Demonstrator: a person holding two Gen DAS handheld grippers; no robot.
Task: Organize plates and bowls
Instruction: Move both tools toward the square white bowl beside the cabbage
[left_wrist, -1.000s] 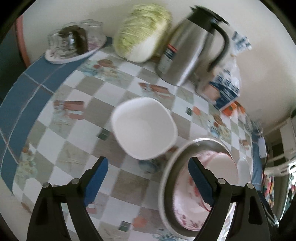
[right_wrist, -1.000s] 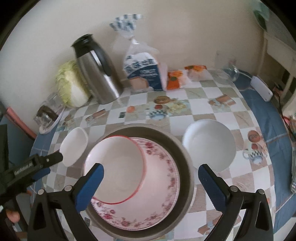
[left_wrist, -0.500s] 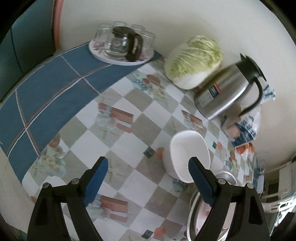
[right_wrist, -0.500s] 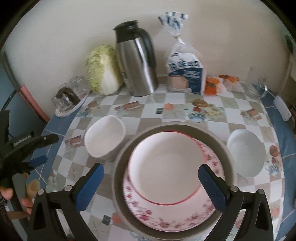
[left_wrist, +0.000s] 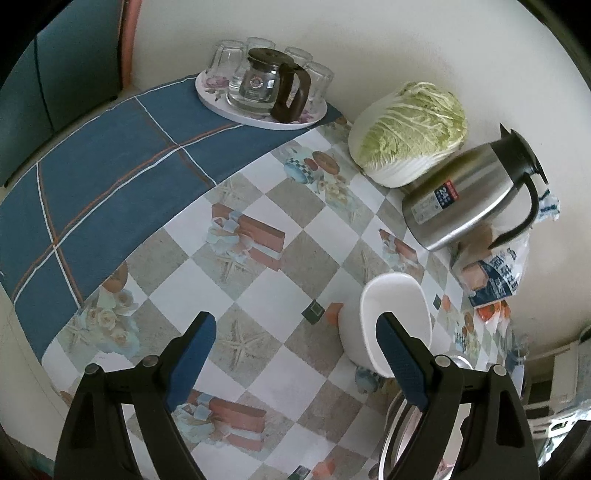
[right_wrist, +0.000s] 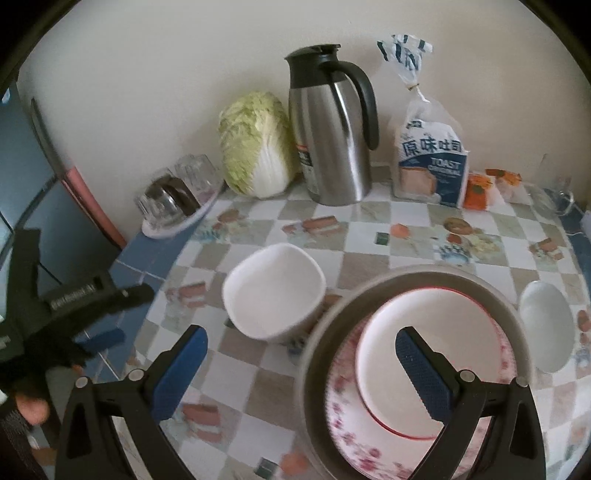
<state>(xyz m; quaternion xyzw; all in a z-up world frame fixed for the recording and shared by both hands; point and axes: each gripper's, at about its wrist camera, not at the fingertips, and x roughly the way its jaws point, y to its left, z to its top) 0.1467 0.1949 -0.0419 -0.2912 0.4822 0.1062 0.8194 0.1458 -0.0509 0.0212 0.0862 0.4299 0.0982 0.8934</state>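
Both sets of jaws stand spread wide with nothing between them. The left gripper (left_wrist: 295, 354) hangs over the checked tablecloth (left_wrist: 258, 280), its right-hand blue pad overlapping the squarish white bowl (left_wrist: 395, 317) at the lower right of its view, though I judge it above the bowl, not touching. The right gripper (right_wrist: 299, 365) hovers low in its own frame, straddling the gap between that same squarish white bowl (right_wrist: 273, 295) and the grey metal basin (right_wrist: 417, 280).

As for progress, part of the stacking looks done. Inside the basin lies a floral plate (right_wrist: 354, 435), and on it a red-rimmed white plate (right_wrist: 388, 354), nested toward the upper side. Two pieces remain loose on the table: the squarish bowl just left of the basin, touching it or very nearly so, and a round white bowl (right_wrist: 546, 325) at the right edge of the right wrist view, just beside the basin's far rim. So I'd put the job at roughly halfway, with both bowls yet to join the stack.

Along the wall at the top of the frame stand a cabbage (right_wrist: 255, 144), a steel thermos jug (right_wrist: 332, 129), a bag of toast (right_wrist: 432, 162), and a tray of glasses (left_wrist: 262, 85). The right wrist picture is smeared at its edges, so the small orange packets there I cannot identify.
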